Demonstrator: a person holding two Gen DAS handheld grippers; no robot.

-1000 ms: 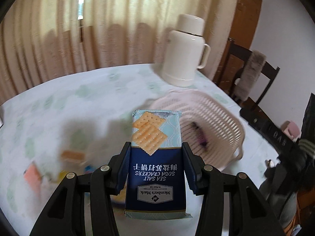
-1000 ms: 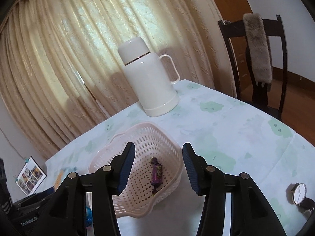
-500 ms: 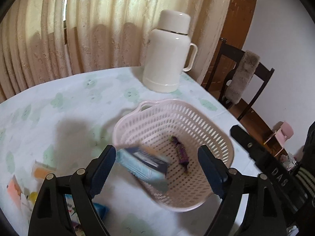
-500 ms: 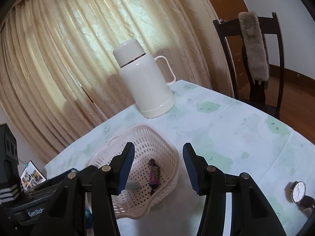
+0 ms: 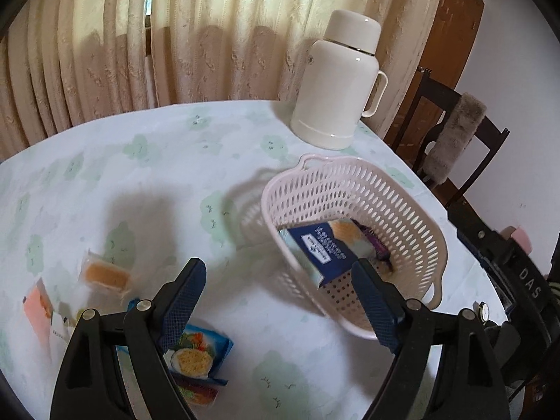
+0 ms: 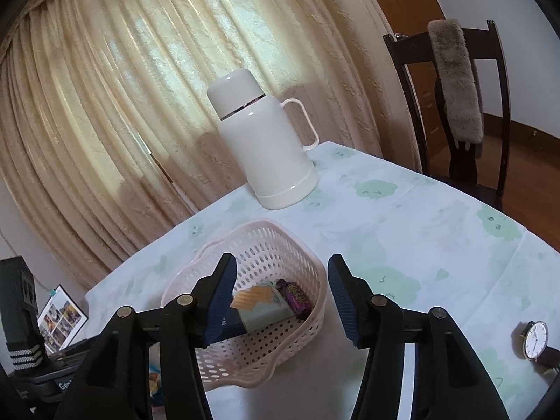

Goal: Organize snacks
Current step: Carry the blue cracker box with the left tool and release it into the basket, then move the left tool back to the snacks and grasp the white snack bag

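A pink perforated basket (image 5: 413,210) stands on the table, also in the right wrist view (image 6: 308,262). Inside lie a blue soda cracker pack (image 5: 325,245) (image 6: 262,306) and a purple candy (image 5: 376,243) (image 6: 297,297). My left gripper (image 5: 280,301) is open and empty, just left of and above the basket. My right gripper (image 6: 280,301) is open and empty, above the basket's near side. Loose snacks lie left of the basket: an orange cake in clear wrap (image 5: 105,274), a blue noodle packet (image 5: 194,360) and a pink packet (image 5: 35,309).
A white thermos jug (image 5: 339,84) (image 6: 266,147) stands behind the basket near the curtain. A dark chair with a fur pad (image 6: 455,80) is at the table's right side. A wristwatch (image 6: 533,341) lies at the right edge. A photo card (image 6: 61,318) stands at the left.
My left gripper held the cracker pack, then opened and dropped it into the basket beside the purple candy. It has drawn back a little. The right gripper barely moved.
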